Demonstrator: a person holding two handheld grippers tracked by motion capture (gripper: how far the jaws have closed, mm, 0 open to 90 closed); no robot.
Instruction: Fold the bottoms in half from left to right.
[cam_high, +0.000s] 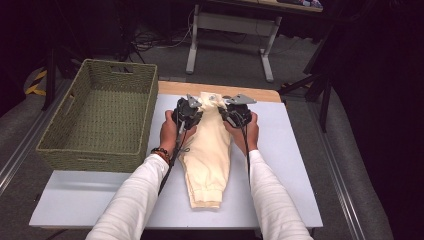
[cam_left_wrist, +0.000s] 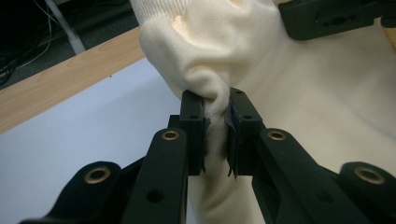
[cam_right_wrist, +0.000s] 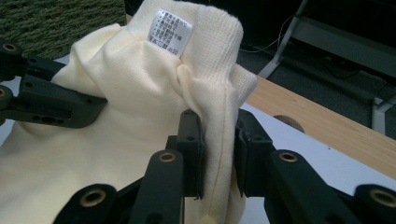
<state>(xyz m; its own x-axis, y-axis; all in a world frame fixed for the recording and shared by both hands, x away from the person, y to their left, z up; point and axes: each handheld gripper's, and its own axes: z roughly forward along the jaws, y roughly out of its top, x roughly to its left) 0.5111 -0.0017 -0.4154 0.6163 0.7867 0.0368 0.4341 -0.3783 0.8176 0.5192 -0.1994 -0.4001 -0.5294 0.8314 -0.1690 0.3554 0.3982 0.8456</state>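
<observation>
Cream sweatpants (cam_high: 207, 155) lie folded lengthwise on the pale table (cam_high: 280, 150), cuffs toward the person. At the far, waistband end both grippers pinch the cloth and hold it raised. My left gripper (cam_high: 196, 111) is shut on a bunched fold of the waistband (cam_left_wrist: 215, 116). My right gripper (cam_high: 226, 113) is shut on the ribbed waistband edge (cam_right_wrist: 219, 135), under a white care label (cam_right_wrist: 171, 31). In the right gripper view the left gripper's dark body (cam_right_wrist: 51, 105) crosses at the left; in the left gripper view the right gripper's body (cam_left_wrist: 336, 16) crosses the top.
A green woven basket (cam_high: 100, 115) stands on the table's left side, nothing inside it. A wooden strip (cam_high: 220, 90) borders the table's far edge. Beyond it are a desk frame (cam_high: 230, 30) and cables on grey floor.
</observation>
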